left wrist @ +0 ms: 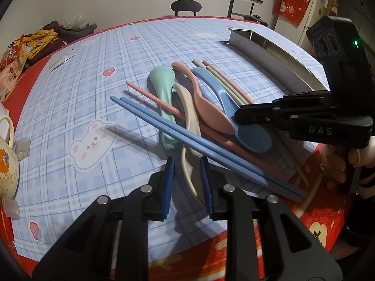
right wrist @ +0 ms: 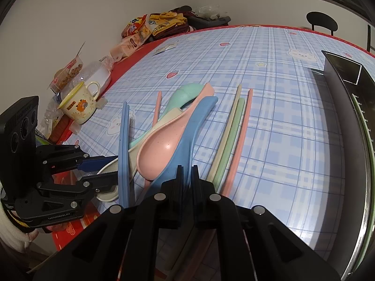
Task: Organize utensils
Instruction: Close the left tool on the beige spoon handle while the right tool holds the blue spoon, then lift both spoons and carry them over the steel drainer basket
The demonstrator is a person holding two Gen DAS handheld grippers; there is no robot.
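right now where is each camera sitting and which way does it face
Left wrist: on the left gripper, angled down at the utensil pile, its blue pads either side of the cream spoon; the right gripper and a hand show at right.
Right wrist: on the right gripper, looking down over the blue spoon it pinches; the left gripper shows at left.
Shared: the same pile, blue chopsticks, checked tablecloth, metal tray.

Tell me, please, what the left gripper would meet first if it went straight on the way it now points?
Most likely the cream spoon: its bowl already lies between the left gripper pads. Just beyond, the blue chopsticks cross over that spoon, though depth is hard to judge.
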